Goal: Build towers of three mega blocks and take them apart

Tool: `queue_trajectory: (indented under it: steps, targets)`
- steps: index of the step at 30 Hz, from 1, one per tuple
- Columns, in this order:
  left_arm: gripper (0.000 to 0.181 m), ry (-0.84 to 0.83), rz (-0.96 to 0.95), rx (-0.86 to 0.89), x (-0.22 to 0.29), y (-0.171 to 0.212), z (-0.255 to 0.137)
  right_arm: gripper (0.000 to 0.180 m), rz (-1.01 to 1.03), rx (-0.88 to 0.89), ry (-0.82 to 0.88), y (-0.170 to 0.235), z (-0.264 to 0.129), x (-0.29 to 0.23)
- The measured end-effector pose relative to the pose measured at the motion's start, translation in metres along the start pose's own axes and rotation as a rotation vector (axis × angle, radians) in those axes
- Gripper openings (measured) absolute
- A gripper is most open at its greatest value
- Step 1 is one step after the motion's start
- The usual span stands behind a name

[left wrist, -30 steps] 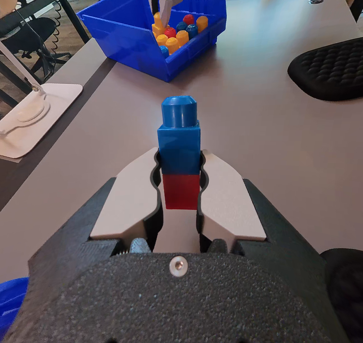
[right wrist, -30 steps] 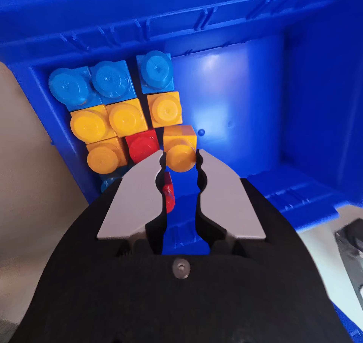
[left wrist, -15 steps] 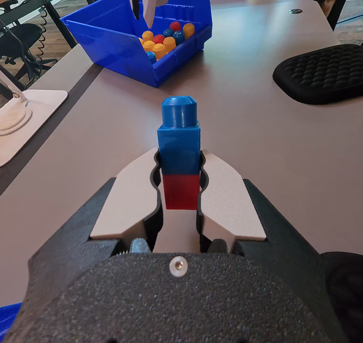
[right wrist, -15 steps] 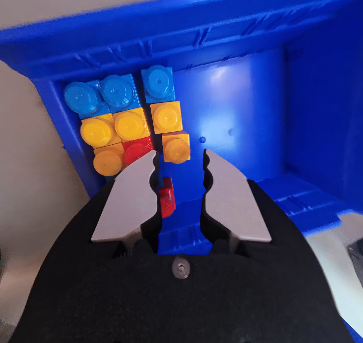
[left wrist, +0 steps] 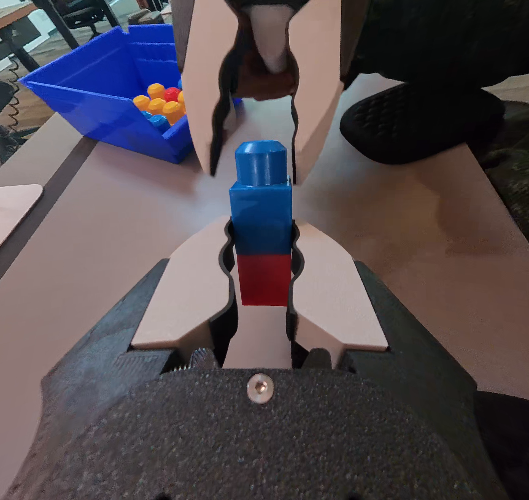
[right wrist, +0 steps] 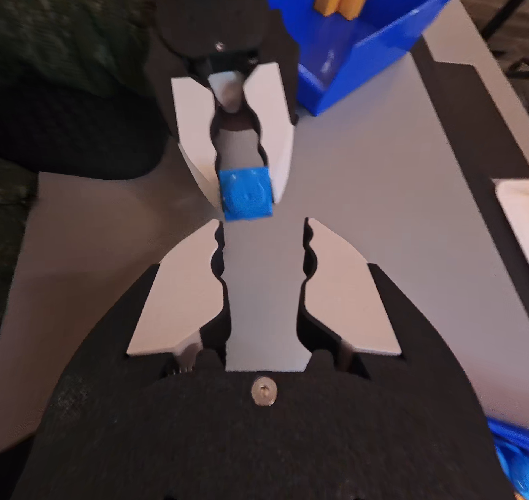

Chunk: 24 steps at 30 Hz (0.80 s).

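My left gripper (left wrist: 261,225) is shut on a two-block stack, a blue block (left wrist: 260,208) on a red block (left wrist: 264,280), held upright over the table. My right gripper (left wrist: 254,174) comes down from the far side, open and empty, its fingers on either side of the blue block's stud without closing on it. In the right wrist view my right gripper (right wrist: 264,223) is wide open, looking down on the blue block's top (right wrist: 246,195) held in the left gripper (right wrist: 246,197). The red block is hidden there.
A blue bin (left wrist: 94,105) with several yellow, red and blue blocks (left wrist: 160,102) stands at the back left; it also shows in the right wrist view (right wrist: 372,65). A black wrist pad (left wrist: 415,125) lies at the right. A white lamp base (left wrist: 14,211) lies at the left edge. Less than 4 cm separates the two grippers' tips.
My right gripper let go of the yellow block in the bin, opened wider and moved out of the bin to the stack. My left gripper keeps its hold on the stack.
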<state>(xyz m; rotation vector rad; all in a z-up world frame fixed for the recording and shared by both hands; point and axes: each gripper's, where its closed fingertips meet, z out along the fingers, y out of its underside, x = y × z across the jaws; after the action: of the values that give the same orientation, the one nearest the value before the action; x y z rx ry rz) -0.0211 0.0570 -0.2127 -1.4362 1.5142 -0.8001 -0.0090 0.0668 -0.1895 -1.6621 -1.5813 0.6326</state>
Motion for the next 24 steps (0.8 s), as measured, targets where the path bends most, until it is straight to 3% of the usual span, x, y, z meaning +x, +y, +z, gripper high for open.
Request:
queue_trajectory:
  steps: [3,11,14,16,24]
  targets:
    - [0.036,0.016,0.031,-0.035,0.007,0.004,0.004,0.036,-0.046,-0.039,-0.037,0.005,0.018,-0.017]
    - [0.037,0.054,0.031,-0.015,0.013,0.007,0.009,0.035,-0.029,-0.001,-0.059,0.015,0.019,-0.025]
    - [0.047,0.023,0.029,-0.036,0.006,0.013,0.009,0.035,-0.024,0.014,-0.041,0.015,0.014,-0.022]
    - [0.037,0.037,0.025,-0.059,0.008,0.018,0.011,0.035,-0.017,0.037,-0.03,0.013,0.01,-0.02]
    - [0.036,0.045,0.027,-0.07,0.011,0.016,0.01,0.035,-0.002,0.077,-0.034,0.011,0.007,-0.022]
